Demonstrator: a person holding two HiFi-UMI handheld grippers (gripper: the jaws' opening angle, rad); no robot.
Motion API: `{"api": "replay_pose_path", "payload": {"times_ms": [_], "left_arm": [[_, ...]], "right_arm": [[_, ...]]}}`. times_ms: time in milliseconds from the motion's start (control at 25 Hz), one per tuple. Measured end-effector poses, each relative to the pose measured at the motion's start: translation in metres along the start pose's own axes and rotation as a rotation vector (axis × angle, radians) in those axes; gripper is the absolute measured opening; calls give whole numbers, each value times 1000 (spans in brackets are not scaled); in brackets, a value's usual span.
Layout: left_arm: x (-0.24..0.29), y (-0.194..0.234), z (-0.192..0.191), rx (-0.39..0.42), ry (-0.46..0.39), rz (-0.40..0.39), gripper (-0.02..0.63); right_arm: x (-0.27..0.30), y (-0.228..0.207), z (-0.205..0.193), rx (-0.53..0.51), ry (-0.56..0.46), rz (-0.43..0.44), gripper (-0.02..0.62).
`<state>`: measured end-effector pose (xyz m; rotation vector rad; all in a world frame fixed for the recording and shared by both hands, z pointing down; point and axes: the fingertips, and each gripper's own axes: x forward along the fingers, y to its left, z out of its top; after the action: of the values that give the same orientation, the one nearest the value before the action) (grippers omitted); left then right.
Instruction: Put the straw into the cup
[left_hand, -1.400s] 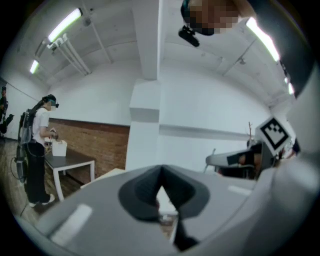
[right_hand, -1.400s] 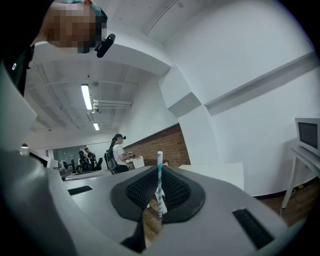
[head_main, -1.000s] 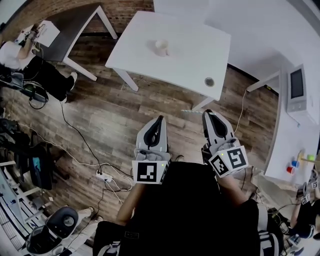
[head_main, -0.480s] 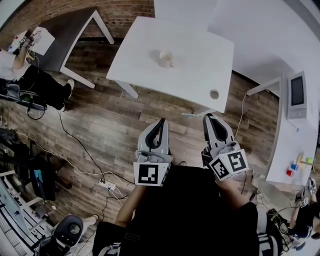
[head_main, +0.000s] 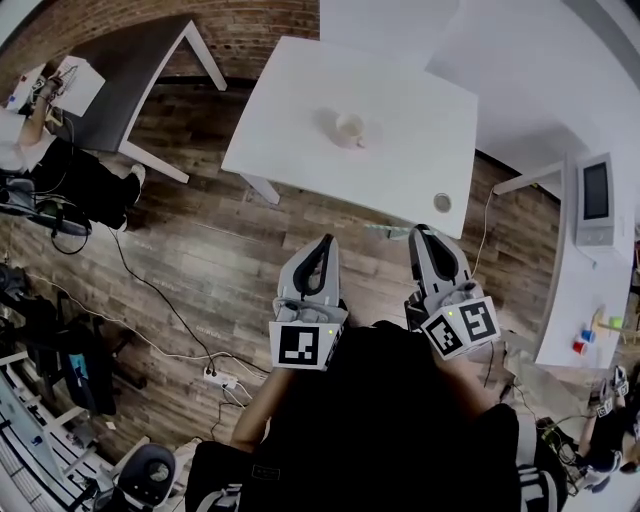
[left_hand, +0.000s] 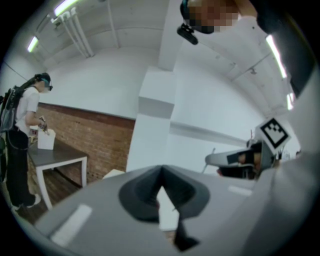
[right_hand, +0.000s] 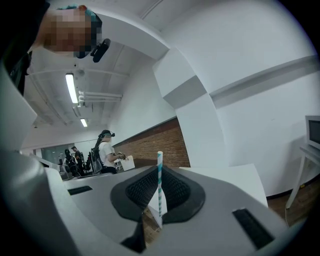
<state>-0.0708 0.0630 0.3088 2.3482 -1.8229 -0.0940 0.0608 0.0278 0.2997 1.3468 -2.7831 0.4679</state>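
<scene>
The fingers of the right gripper (right_hand: 160, 171) were shut tight on the striped straw (right_hand: 159, 192). The fingers of the left gripper (left_hand: 161, 172) were pressed together, holding nothing. Both grippers pointed to 12 o'clock, side by side. The cup (head_main: 349, 128) sat on the white desk (head_main: 410, 110), farther off at 12 o'clock.

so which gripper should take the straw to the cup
Right. The right gripper is shut on the striped straw, which stands upright between its jaws. The left gripper is shut with nothing in it. The cup sits on the white table ahead of both.
</scene>
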Motion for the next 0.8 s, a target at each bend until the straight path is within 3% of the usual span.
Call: {"api": "replay_pose_path", "payload": {"times_ms": [400, 800], "left_arm": [[15, 38, -3, 14, 17, -7, 5], [38, 56, -4, 11, 25, 15, 5]], "right_arm": [[43, 14, -1, 3, 5, 4, 23], [75, -2, 3, 16, -3, 9, 23]]}}
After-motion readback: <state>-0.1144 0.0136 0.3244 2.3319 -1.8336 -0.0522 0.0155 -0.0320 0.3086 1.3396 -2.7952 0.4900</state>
